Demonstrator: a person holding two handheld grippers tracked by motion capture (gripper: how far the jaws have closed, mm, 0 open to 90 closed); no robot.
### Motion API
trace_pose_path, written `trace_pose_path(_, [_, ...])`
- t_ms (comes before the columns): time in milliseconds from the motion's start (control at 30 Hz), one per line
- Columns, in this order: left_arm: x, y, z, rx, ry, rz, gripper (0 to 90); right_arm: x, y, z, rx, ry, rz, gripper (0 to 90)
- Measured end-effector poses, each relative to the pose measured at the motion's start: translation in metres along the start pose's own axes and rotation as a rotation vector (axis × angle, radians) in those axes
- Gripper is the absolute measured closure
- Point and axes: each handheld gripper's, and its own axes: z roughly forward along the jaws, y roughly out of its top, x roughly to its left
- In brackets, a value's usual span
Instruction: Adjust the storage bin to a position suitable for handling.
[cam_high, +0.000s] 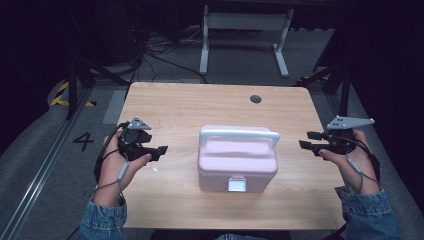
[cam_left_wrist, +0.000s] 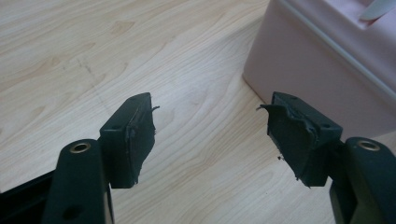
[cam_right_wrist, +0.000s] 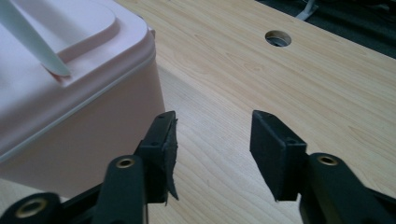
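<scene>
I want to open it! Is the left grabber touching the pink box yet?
Apart. In the high view, bare table separates the left gripper from the pink box.

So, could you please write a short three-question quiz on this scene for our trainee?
1. True or false: the pink box is closed, with its white handle up.
2. Which is right? A: the left gripper grips the box. B: both grippers are open and apart from it. C: the right gripper holds the handle.
3. Fill in: the box's white latch faces the ____.

Key: 1 true; 2 B; 3 person.
</scene>
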Motion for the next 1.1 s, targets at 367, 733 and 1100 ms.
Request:
trace_pose_path(367, [-0.013, 0.014, 0.009, -0.096, -0.119, 0.068, 32.6, 0.005, -0.007, -0.008, -0.07, 0.063, 0.026, 53.6])
trace_pose_path(733, [-0.032, 0.026, 0.015, -0.188, -0.198, 0.106, 33.1, 0.006, -0.016, -0.011, -0.066, 0.065, 0.072, 52.2])
trace_pose_path(1100, [-0.052, 0.035, 0.04, -0.217, -0.253, 0.08, 28.2, 0.007, -0.021, -0.007, -0.033, 0.082, 0.116, 51.5])
